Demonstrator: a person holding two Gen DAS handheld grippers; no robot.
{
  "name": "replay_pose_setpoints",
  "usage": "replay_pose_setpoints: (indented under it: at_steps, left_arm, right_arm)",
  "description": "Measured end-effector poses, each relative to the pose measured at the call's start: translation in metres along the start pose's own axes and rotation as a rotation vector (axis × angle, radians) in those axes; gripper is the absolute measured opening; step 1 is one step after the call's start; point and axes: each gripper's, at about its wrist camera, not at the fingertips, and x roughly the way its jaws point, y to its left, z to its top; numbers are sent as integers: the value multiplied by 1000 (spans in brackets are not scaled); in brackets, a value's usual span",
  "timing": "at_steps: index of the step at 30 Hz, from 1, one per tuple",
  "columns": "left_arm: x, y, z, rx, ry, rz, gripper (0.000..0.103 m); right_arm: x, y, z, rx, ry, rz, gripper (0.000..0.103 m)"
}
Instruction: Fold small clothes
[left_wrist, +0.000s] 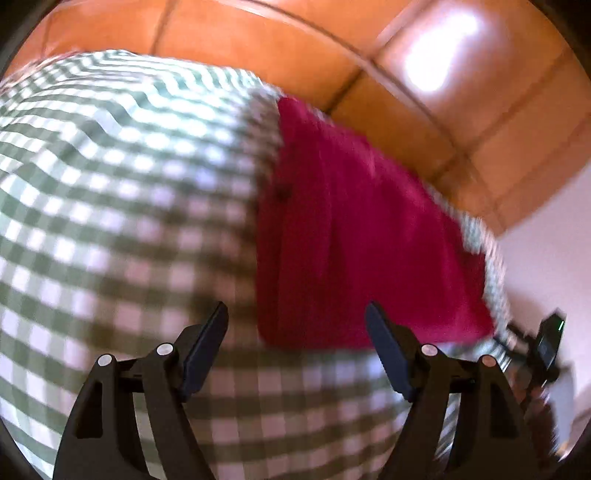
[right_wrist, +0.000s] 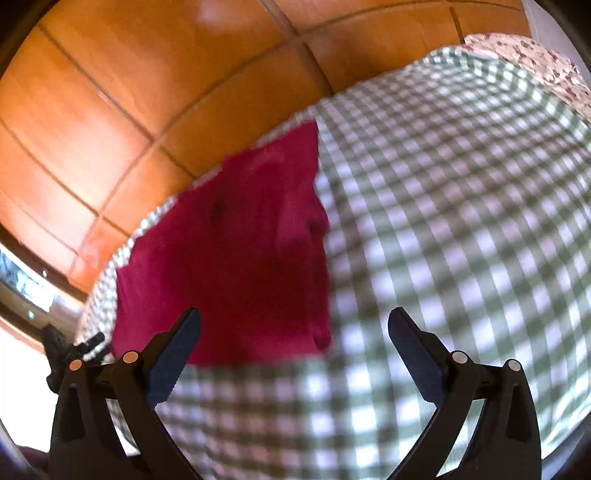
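red cloth (left_wrist: 354, 236) is what we need to fold. in the left wrist view it lies flat on the green and white checked cover (left_wrist: 110, 184), near the cover's far right edge, with the orange tiled floor (left_wrist: 295, 55) past it. the left gripper (left_wrist: 296, 317) has its two fingers wide apart and holds nothing. it hangs just above the near edge of the cloth. the picture is blurry, so small folds are hard to see.

in the right wrist view the red cloth (right_wrist: 229, 251) sits to the left, close to the cover's (right_wrist: 461, 221) edge. the right gripper (right_wrist: 293, 321) is spread wide too, with nothing in it, above the cloth's near right corner. a flowery fabric (right_wrist: 535, 59) shows far off at the top right.

the cloth looks soft, thin and light, so it will likely flop and bend. it may already be folded once. i think the best places to pinch it are the two near corners, one for each gripper.
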Motion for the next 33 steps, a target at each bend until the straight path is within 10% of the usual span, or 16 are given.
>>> replay_pose_setpoints:
  at_steps: [2,6,8,13,26,33]
  left_arm:
    - [6,-7,-4,34,-10,35,72]
    - [14,-22,4,52,-4,30,35]
    - [16,-21,5,45,6,29,29]
    - [1,-27,-9,67,-2,7,18]
    - [-71,-12,-110,78,98,-94,26]
    - [-80,-9,-62,81,-24,-48,39]
  right_arm:
    - [11,4,-13,-32,-3,-40,99]
    - [39,18,-16,-94,-13,-108,73]
    - [47,27,-12,-136,-19,-130,44]
    - [40,37,-13,-182,9,-108,22]
    - [-37,19,-98,-236,189,-46,22]
    - [-52,13,-68,-176,56,-90,61]
